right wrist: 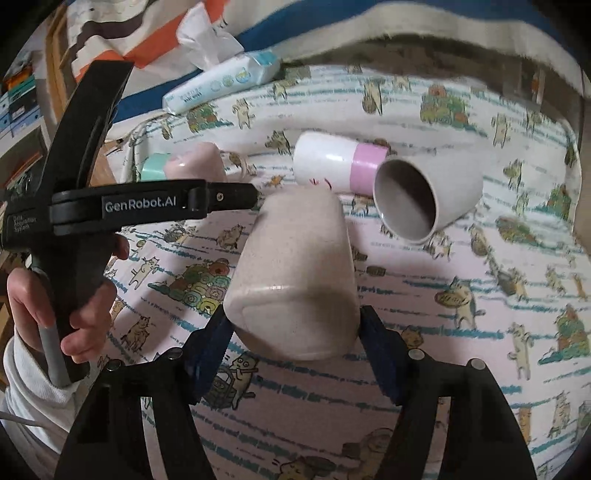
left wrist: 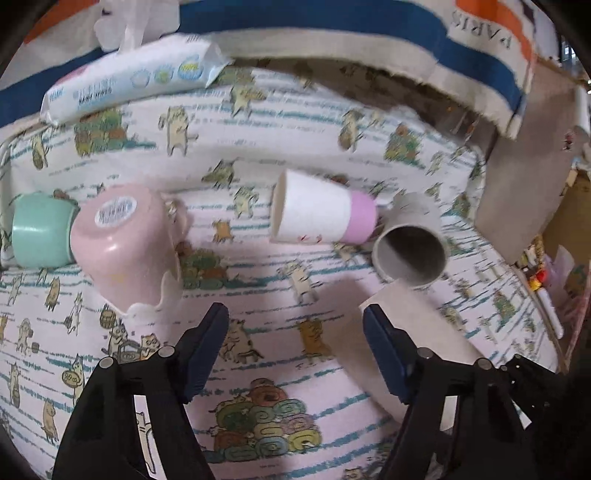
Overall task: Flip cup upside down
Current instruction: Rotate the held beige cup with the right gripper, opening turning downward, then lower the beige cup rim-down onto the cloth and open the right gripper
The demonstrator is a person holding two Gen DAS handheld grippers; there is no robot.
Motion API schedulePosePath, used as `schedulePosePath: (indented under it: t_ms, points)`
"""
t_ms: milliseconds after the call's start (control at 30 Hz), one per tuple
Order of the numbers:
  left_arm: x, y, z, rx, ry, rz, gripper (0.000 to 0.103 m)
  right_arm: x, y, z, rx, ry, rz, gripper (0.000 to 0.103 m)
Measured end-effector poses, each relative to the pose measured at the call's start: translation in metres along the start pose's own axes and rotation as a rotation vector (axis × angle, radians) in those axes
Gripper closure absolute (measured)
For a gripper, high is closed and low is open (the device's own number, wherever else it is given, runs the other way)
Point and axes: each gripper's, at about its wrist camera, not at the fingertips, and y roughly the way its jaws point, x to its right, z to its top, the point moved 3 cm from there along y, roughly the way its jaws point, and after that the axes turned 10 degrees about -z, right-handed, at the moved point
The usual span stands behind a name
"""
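My right gripper (right wrist: 293,328) is shut on a speckled beige cup (right wrist: 295,273), held by its base end with the mouth pointing away, above the cat-print cloth (right wrist: 461,280). The same cup shows at the right of the left wrist view (left wrist: 402,332). My left gripper (left wrist: 295,325) is open and empty above the cloth; its body shows in the right wrist view (right wrist: 147,206), to the left of the held cup. A grey cup (right wrist: 424,195) lies on its side, also in the left view (left wrist: 410,251). A white and pink cup (left wrist: 317,214) lies beside it (right wrist: 336,166).
A pink mug (left wrist: 125,243) and a mint cup (left wrist: 40,232) lie on their sides at the left. A wipes pack (left wrist: 133,85) lies at the far edge of the cloth, with a striped cushion (left wrist: 369,26) behind. A cardboard box (left wrist: 532,177) stands at the right.
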Motion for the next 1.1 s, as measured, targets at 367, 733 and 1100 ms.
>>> schedulePosePath:
  t_ms: [367,733,1100]
  points:
    - [0.001,0.009,-0.008,-0.049,0.001,-0.005,0.030,0.003,-0.037,0.013,0.108,-0.011,0.027,0.033]
    - [-0.007,-0.009,-0.042,-0.066,0.102,0.094,0.028,0.009,-0.030,0.025,0.108,0.017,0.048,0.033]
    - [0.028,-0.002,-0.056,-0.106,0.231,0.002,0.036,0.003,-0.019,0.039,0.093,0.054,0.065,0.033]
